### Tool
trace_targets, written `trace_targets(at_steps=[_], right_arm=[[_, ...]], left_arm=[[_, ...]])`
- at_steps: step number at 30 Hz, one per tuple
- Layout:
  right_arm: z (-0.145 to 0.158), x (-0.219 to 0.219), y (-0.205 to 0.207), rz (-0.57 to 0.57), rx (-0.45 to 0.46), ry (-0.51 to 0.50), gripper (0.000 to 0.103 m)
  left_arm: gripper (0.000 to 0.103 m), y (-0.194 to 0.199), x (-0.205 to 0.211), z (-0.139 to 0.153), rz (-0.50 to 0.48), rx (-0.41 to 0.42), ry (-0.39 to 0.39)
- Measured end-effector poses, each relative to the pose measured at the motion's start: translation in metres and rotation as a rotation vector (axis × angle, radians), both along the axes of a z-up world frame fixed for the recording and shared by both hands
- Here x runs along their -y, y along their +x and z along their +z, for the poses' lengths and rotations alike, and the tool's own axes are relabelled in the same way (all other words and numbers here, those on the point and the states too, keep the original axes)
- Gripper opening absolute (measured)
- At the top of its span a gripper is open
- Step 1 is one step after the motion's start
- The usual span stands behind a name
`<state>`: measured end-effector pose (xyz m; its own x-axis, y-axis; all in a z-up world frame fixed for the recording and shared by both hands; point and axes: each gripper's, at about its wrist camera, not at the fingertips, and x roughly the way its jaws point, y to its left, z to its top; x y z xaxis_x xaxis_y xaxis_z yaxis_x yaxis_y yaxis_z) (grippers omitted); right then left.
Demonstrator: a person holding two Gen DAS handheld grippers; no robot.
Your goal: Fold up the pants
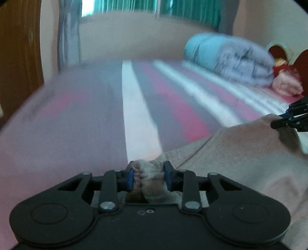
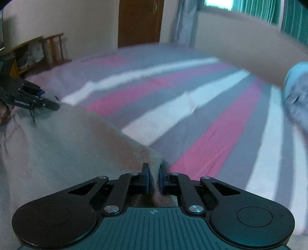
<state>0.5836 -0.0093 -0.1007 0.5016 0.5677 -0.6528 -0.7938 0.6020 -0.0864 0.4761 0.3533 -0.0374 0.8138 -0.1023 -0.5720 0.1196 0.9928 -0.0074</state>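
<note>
1. Clearly, in the left wrist view, we had the left gripper (image 1: 149,177) at the bottom centre of the frame, its blue pads (image 1: 130,179) clamped on a bunched wad of the beige pants (image 1: 240,159).
2. From that wad the pants spread toward the lower right of the frame, where the fabric ran up to the right gripper (image 1: 277,123) at the right edge.
3. In the right wrist view we saw the right gripper (image 2: 153,179) at the bottom centre, jaws nearly together with a thin ridge of the pants (image 2: 57,150) pinched between the pads (image 2: 147,180).
4. The pants filled the lower left of that frame and rose to the left gripper (image 2: 52,104) at the left edge, so the cloth hung stretched between our two grippers.
5. Under the pants lay the bed (image 1: 138,107), its sheet striped in grey, pink and white; the stripes ran away toward the top of the left view and slanted across the right view (image 2: 202,119).
6. A rolled blue-grey quilt (image 1: 231,59) sat on the bed in the upper right of the left view, with a pink bundle (image 1: 286,84) just beside it.
7. We noted a brown door (image 2: 140,21) at the top centre of the right view, a wooden shelf (image 2: 34,53) at the upper left, and green curtains (image 2: 269,11) at the upper right.
8. Both views were blurred.
</note>
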Motion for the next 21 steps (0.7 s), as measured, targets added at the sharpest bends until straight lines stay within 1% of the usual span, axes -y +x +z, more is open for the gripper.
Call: trace_targets(at_steps=[1, 3, 5, 7, 8, 10, 11, 13, 16, 17, 20, 21], right_arm=[[0.011, 0.004, -0.011, 0.000, 0.039, 0.009, 0.009], [0.036, 0.015, -0.039, 0.002, 0.113, 0.037, 0.009], [0.062, 0.031, -0.072, 0.003, 0.182, 0.066, 0.009], [0.083, 0.047, -0.107, 0.018, 0.237, 0.083, 0.009], [0.090, 0.055, -0.126, 0.026, 0.264, 0.088, 0.009], [0.098, 0.069, -0.164, 0.043, 0.297, 0.097, 0.009], [0.096, 0.074, -0.186, 0.054, 0.311, 0.087, 0.009], [0.082, 0.079, -0.227, 0.068, 0.349, 0.060, 0.009], [0.038, 0.081, -0.286, 0.067, 0.340, 0.030, 0.009], [0.025, 0.082, -0.296, 0.060, 0.326, 0.024, 0.009], [-0.025, 0.081, -0.324, 0.015, 0.279, -0.026, 0.011], [-0.037, 0.082, -0.332, -0.003, 0.271, -0.034, 0.020]], left_arm=[[0.018, -0.009, 0.002, 0.010, -0.009, 0.041, 0.013], [0.017, -0.036, 0.005, 0.035, -0.042, 0.140, 0.011], [0.017, -0.063, 0.008, 0.054, -0.084, 0.205, 0.012], [0.017, -0.096, 0.015, 0.070, -0.130, 0.251, 0.030], [0.017, -0.116, 0.019, 0.075, -0.146, 0.265, 0.052], [0.017, -0.148, 0.031, 0.075, -0.166, 0.281, 0.103], [0.017, -0.166, 0.036, 0.071, -0.171, 0.278, 0.121], [0.017, -0.191, 0.048, 0.060, -0.162, 0.261, 0.140], [0.017, -0.221, 0.064, 0.028, -0.143, 0.181, 0.168], [0.017, -0.229, 0.068, 0.018, -0.130, 0.159, 0.171], [0.028, -0.247, 0.073, 0.000, -0.065, 0.089, 0.176], [0.029, -0.252, 0.072, -0.001, -0.045, 0.074, 0.164]])
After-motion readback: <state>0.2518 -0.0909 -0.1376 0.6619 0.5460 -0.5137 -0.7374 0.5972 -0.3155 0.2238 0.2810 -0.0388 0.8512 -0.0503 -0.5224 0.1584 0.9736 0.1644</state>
